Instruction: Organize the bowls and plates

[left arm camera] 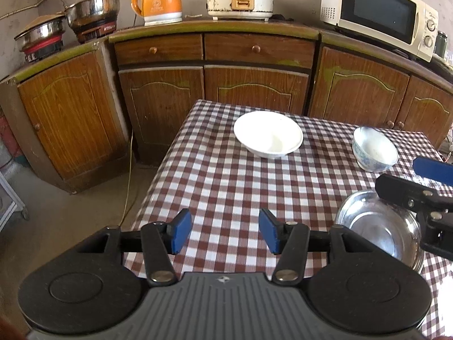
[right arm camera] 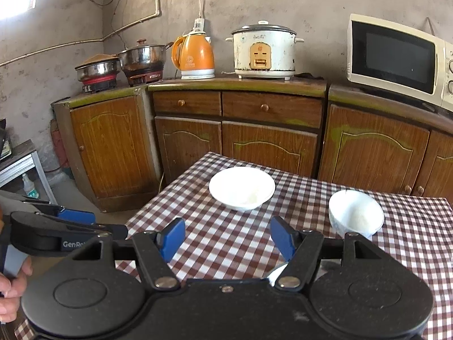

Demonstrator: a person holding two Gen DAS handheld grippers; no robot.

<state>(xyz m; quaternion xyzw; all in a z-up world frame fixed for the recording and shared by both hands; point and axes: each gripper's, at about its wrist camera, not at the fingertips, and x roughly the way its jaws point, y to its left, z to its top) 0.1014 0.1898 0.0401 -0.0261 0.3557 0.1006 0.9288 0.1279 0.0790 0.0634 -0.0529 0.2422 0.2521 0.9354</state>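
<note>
Currently on the checked table (left arm camera: 220, 175): three bowls, all upright, mouths up, none stacked. White bowl (left arm camera: 268, 138), wide and shallow, sits toward the far edge, near the cabinets (left arm camera: 158, 104). Blue-patterned bowl (left arm camera: 374, 149), smaller and deeper, stands to its right, well apart from it. Steel bowl (left arm camera: 379, 229), the nearest, lies at the right near side, partly under the right gripper (right arm camera: 227, 238) as seen in the left view; in the right view only a sliver of its rim shows beneath the linkage. Being round, none has a long axis or a facing direction; each rests level on its foot, so nesting would need no turning, only a lift and a drop, probably smaller into larger. Left gripper (left arm camera: 224, 231): jaws apart, nothing between the blue pads (left arm camera: 181, 233), tilted down over bare cloth at the near left of the table. Right gripper: jaws also apart and empty, angled toward the gap between the white and blue-patterned bowls. Neither touches a bowl. Judgement: sorting not yet begun; both tools seem poised clear of the crockery to pick a first target, the steel bowl being closest to the right one. Background, not in play: kettle (right arm camera: 194, 56), rice cooker (right arm camera: 264, 52), microwave (right arm camera: 396, 59), pots (right arm camera: 141, 56) on the counter. A hand (right arm camera: 11, 291) grips the left tool's handle.
</note>
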